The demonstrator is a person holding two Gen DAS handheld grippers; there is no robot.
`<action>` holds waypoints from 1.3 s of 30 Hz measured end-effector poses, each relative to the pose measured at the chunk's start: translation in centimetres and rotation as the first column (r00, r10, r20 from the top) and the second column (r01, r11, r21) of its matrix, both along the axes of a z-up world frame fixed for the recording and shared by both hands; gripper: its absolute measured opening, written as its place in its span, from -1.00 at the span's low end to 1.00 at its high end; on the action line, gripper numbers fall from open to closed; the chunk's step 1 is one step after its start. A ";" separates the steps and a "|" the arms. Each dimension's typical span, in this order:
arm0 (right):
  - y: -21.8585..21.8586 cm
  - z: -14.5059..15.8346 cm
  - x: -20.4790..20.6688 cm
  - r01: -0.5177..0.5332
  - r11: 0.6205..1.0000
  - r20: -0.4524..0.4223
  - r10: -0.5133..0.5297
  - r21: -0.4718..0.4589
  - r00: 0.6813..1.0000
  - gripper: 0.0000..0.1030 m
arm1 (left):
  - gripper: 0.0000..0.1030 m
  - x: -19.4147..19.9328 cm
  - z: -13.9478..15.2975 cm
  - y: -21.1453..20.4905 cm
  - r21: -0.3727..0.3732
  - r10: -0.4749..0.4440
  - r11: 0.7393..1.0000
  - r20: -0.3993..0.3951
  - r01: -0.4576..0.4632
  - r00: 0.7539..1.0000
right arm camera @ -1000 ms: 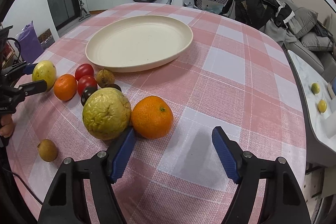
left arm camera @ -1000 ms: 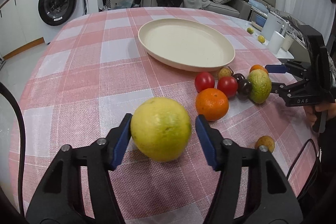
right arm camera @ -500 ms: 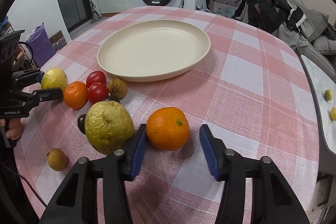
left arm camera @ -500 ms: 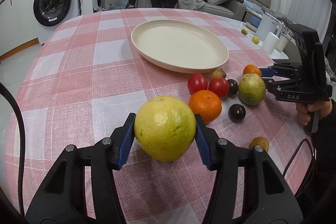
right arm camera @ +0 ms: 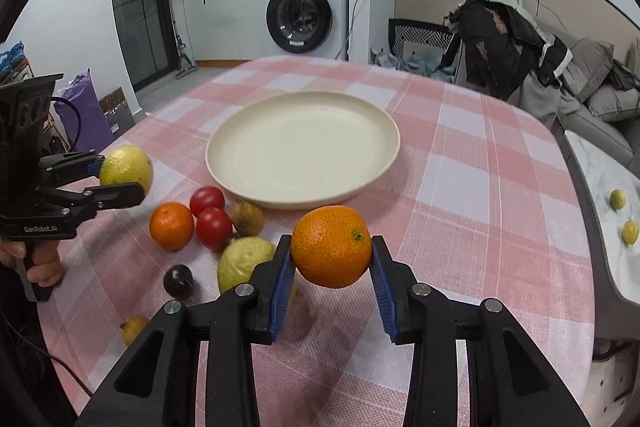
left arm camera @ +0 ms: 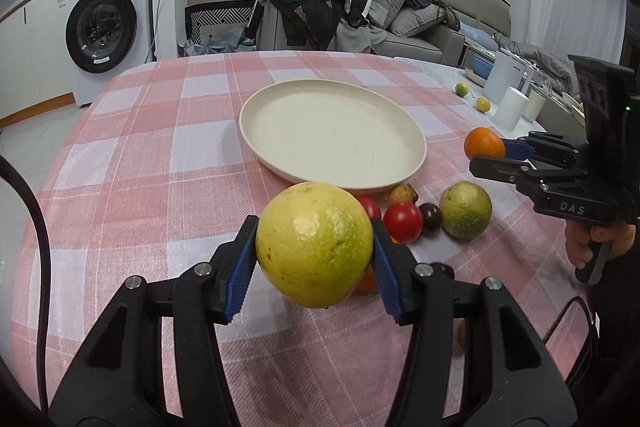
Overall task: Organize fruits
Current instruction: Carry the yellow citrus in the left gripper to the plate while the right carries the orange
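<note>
Holding a big round yellow-green fruit (left arm camera: 315,245) in my left gripper (left arm camera: 314,259), I have its blue pads pressed on both sides, and the fruit is up off the desk (left arm camera: 132,187) with its pink and white checked cloth. It fills the lower middle of the left wrist view. My right gripper (right arm camera: 331,267) has a small round orange (right arm camera: 331,246) between its blue pads. Its jaws are closing and they touch the orange on both sides. The orange is lifted off the cloth in the lower middle of the right wrist view.

A wide, round, cream plate (right arm camera: 256,131) sits in the middle of the desk with nothing in it. Just below and left of the plate in the right wrist view is a little pile of fruit on the cloth: another orange (right arm camera: 171,226), two small red tomatoes (right arm camera: 211,215), a small brown wrinkly fruit (right arm camera: 248,218), a bumpy pale green fruit (right arm camera: 240,261), and a dark purple round fruit (right arm camera: 179,281). A tiny yellow-brown fruit (right arm camera: 134,329) lies alone near the lower left.

A white washing machine (right arm camera: 304,11) stands at the top middle, behind the desk.
</note>
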State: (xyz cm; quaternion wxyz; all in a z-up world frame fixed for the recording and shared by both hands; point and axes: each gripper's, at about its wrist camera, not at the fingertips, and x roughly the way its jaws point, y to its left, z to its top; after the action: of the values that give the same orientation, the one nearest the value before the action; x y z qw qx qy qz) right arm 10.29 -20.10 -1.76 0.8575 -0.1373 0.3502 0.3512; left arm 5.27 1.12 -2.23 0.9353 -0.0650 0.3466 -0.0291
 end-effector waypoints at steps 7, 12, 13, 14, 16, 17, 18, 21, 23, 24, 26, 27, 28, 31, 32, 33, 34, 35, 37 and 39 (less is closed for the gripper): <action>0.8 1.1 0.0 -0.010 0.999 0.035 0.009 0.048 0.999 -0.26 | -0.01 1.2 0.5 -0.9 0.027 -0.002 1.000 0.031 0.001 1.000; 1.5 1.7 0.4 -0.009 0.996 0.040 0.006 0.087 0.999 -0.26 | -0.01 2.2 0.9 -1.1 0.036 0.004 0.999 0.047 -0.006 0.999; 1.7 1.8 0.4 -0.009 0.996 0.042 0.005 0.093 0.999 -0.26 | -0.01 2.4 0.9 -1.1 0.038 0.005 0.999 0.049 -0.007 0.999; 1.8 1.9 0.5 -0.011 0.995 0.041 0.007 0.099 0.999 -0.26 | -0.01 2.6 1.0 -1.2 0.039 0.004 0.999 0.053 -0.007 0.999; 2.1 2.1 0.6 -0.009 0.994 0.049 0.003 0.110 0.999 -0.26 | -0.01 2.9 1.1 -1.3 0.041 0.005 0.999 0.062 -0.007 0.998; 2.2 2.1 0.7 -0.008 0.994 0.051 0.002 0.112 0.999 -0.26 | -0.01 3.1 1.1 -1.3 0.042 0.004 0.999 0.065 -0.007 0.998; 2.4 2.2 0.8 -0.003 0.994 0.053 -0.003 0.113 0.999 -0.26 | -0.01 3.3 1.1 -1.3 0.044 0.004 0.999 0.068 -0.007 0.998; 2.6 2.2 1.2 0.007 0.993 0.046 -0.013 0.120 0.999 -0.26 | -0.01 3.9 1.1 -1.5 0.049 0.005 0.999 0.071 -0.008 0.997; 2.7 2.2 1.7 0.011 0.990 0.017 -0.014 0.144 1.000 -0.26 | -0.01 4.3 1.1 -1.6 0.051 0.004 0.999 0.074 -0.007 0.997; 2.6 2.3 1.9 0.012 0.987 0.003 -0.012 0.161 1.000 -0.26 | -0.01 4.5 1.0 -1.6 0.052 0.004 0.999 0.075 -0.008 0.997; 2.6 2.6 2.3 0.007 0.982 -0.016 -0.004 0.190 1.000 -0.26 | -0.01 5.0 1.0 -1.7 0.055 0.001 0.998 0.074 -0.005 0.997; 2.6 2.8 2.5 0.010 0.980 -0.018 -0.007 0.197 1.000 -0.26 | -0.01 5.2 0.9 -1.7 0.057 0.002 0.998 0.072 -0.006 0.997; 2.7 2.9 2.6 0.015 0.981 -0.015 -0.012 0.195 1.000 -0.26 | -0.01 5.5 0.9 -1.7 0.058 0.003 0.998 0.070 -0.007 0.998; 3.0 3.1 3.0 0.025 0.982 -0.007 -0.025 0.187 1.000 -0.26 | -0.01 6.2 0.7 -1.7 0.062 0.005 0.998 0.072 -0.009 0.997; 3.1 3.0 3.2 0.029 0.982 -0.013 -0.027 0.189 1.000 -0.26 | -0.01 6.4 0.7 -1.7 0.062 0.006 0.998 0.072 -0.010 0.997; 3.1 2.9 3.5 0.034 0.980 -0.024 -0.030 0.194 0.999 -0.26 | -0.01 6.6 0.6 -1.7 0.060 0.007 0.998 0.072 -0.011 0.997; 3.0 2.8 3.7 0.039 0.977 -0.044 -0.030 0.209 0.999 -0.26 | -0.01 6.7 0.6 -1.6 0.055 0.007 0.998 0.071 -0.011 0.997; 2.9 2.7 4.0 0.044 0.972 -0.072 -0.028 0.230 0.997 -0.26 | -0.01 6.8 0.5 -1.6 0.052 0.008 0.999 0.069 -0.012 0.998; 2.9 2.3 4.3 0.064 0.971 -0.082 -0.046 0.230 0.996 -0.26 | -0.01 7.0 0.4 -1.4 0.048 0.011 0.999 0.067 -0.015 0.998; 3.2 2.0 4.4 0.070 0.974 -0.079 -0.054 0.217 0.995 -0.26 | -0.01 7.1 0.2 -1.3 0.045 0.013 0.999 0.066 -0.016 0.998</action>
State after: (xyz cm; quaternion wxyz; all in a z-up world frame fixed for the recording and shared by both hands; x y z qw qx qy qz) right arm 14.73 -16.94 0.26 0.8646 -0.0181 0.3442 0.3655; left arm 12.34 -0.14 -2.06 0.9476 -0.0450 0.3160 -0.0165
